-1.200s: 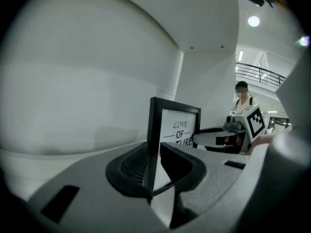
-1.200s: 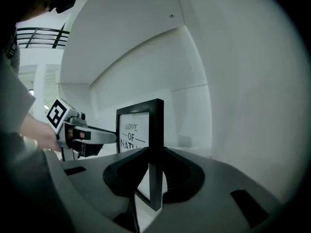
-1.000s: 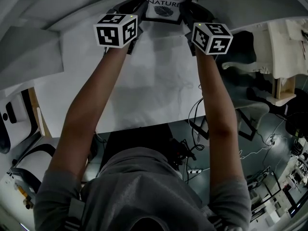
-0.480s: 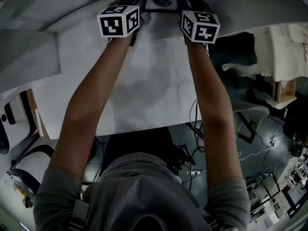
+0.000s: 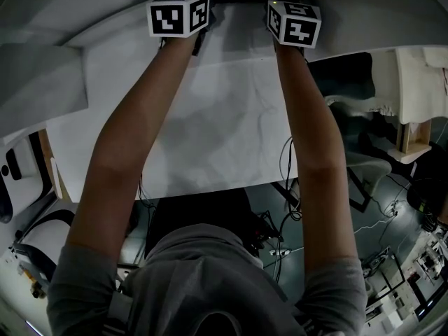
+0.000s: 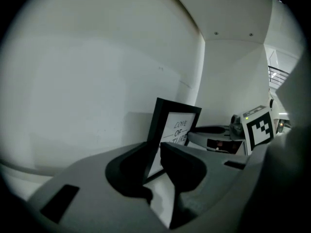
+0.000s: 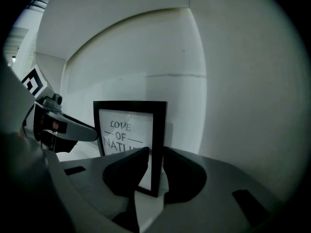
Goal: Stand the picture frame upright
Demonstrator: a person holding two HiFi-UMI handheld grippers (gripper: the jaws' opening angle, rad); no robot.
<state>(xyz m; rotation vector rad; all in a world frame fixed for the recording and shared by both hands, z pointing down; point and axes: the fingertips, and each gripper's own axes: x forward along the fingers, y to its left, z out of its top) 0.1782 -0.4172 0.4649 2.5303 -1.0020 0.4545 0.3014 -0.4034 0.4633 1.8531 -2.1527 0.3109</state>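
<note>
Smooth white wall (image 7: 146, 57) panels curve up behind the far edge of a pale surface (image 5: 210, 131), whose faintly creased white covering fills the middle of the head view. Only that view takes in the dark floor (image 5: 378, 208) beyond the near edge, strewn with loose cables (image 5: 283, 161), and the person's bare forearms (image 5: 126, 138) stretched across the surface towards its far edge. There each arm ends in a marker cube, the left one (image 5: 178, 14) and the right one (image 5: 294, 24) standing a little apart. Between and just past the cubes, only a cropped strip of the picture frame (image 7: 127, 130) shows at the picture's top. The two gripper views give what the head view cannot. The frame is a thin rectangle with a matte black border round a white print lettered "LOVE OF NATURE". It stands upright, close in front of the wall. The left tongs (image 6: 154, 152) are clamped on the frame's left border, the black strip running down between the two dark, wedge-shaped jaws. The right tongs (image 7: 156, 154) are clamped on its right border near the lower corner. Each gripper view also catches the other tongs' grey body and cube across the print. Whether the frame's bottom edge touches the surface I cannot tell, as the grey, rounded tong bodies cover it.
</note>
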